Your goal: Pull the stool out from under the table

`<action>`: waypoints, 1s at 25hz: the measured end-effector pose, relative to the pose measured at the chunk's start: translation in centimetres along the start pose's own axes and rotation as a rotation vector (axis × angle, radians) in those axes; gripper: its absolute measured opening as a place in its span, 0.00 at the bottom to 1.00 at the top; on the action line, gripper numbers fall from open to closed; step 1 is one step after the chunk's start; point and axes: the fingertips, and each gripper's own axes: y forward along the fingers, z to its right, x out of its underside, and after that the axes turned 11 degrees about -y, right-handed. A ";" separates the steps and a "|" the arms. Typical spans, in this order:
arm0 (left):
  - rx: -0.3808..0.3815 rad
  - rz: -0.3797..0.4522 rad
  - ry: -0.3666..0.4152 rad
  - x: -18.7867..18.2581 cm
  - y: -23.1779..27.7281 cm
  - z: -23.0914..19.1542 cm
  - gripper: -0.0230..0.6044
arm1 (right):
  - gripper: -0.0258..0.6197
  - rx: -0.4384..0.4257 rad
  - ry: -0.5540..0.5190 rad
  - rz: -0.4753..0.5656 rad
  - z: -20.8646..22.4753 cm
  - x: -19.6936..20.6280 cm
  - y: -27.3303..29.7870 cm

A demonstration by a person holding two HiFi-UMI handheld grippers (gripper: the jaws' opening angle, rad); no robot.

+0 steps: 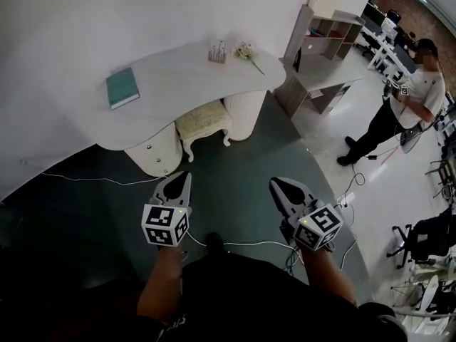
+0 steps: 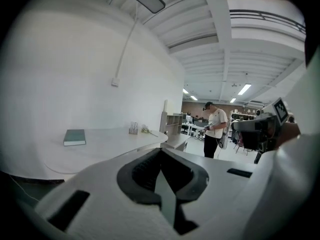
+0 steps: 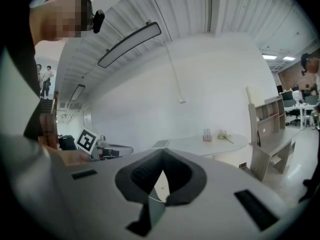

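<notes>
A cream stool [image 1: 203, 120] with a patterned cushion and white legs stands tucked under the curved white table [image 1: 178, 77], between its two round pedestals. My left gripper [image 1: 182, 177] is shut and empty, held over the dark floor well short of the stool. Level with it on the right, my right gripper [image 1: 276, 184] is also shut and empty. In the left gripper view the jaws [image 2: 161, 151] meet tip to tip, with the table [image 2: 112, 140] beyond. The right gripper view shows its jaws [image 3: 161, 154] closed, and the table [image 3: 210, 143] far off.
A teal book [image 1: 122, 87], a small holder [image 1: 216, 52] and a flower [image 1: 248, 52] lie on the table. White cables [image 1: 242, 244] cross the floor near my feet. A person [image 1: 399, 109] stands at right beside a lower desk [image 1: 324, 73] and office chairs [image 1: 427, 237].
</notes>
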 end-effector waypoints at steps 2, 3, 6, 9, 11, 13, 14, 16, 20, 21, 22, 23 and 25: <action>0.020 -0.004 -0.012 -0.8 1.6 -1.7 0.04 | 0.05 0.003 0.003 -0.027 0.0 -0.1 2.1; 0.028 -0.006 -0.012 -1.2 2.3 -2.4 0.04 | 0.05 0.005 0.004 -0.041 0.0 -0.1 2.9; 0.033 0.006 -0.010 -2.6 4.0 -5.0 0.04 | 0.05 0.027 0.011 -0.078 1.1 0.4 4.6; 0.014 0.033 -0.027 -3.6 4.8 -6.9 0.04 | 0.05 0.061 0.025 -0.112 2.8 1.0 5.4; 0.007 0.034 -0.033 -3.6 5.3 -7.6 0.04 | 0.05 0.070 0.020 -0.116 3.6 0.7 6.1; 0.005 0.023 -0.044 -3.2 6.0 -8.0 0.04 | 0.05 0.063 0.010 -0.113 4.2 0.5 7.2; 0.008 0.022 -0.051 -3.2 6.3 -8.1 0.04 | 0.05 0.054 0.006 -0.113 4.4 0.4 7.8; 0.028 0.042 -0.057 -3.6 6.9 -7.9 0.04 | 0.05 0.029 0.006 -0.115 5.0 0.5 9.4; 0.093 0.132 -0.030 -5.6 7.5 -6.8 0.04 | 0.05 -0.039 0.024 -0.103 6.3 0.9 12.6; 0.115 0.145 -0.032 -6.0 7.7 -6.3 0.04 | 0.05 -0.057 0.030 -0.094 6.8 0.8 13.2; 0.139 0.151 -0.039 -6.4 8.0 -5.7 0.04 | 0.05 -0.076 0.034 -0.086 7.5 0.7 13.7; 0.156 0.150 -0.042 -6.6 8.5 -5.1 0.04 | 0.05 -0.093 0.032 -0.080 8.3 0.6 14.3; 0.144 0.134 -0.020 -7.0 10.2 -4.4 0.04 | 0.05 -0.130 0.029 -0.066 10.6 0.3 15.5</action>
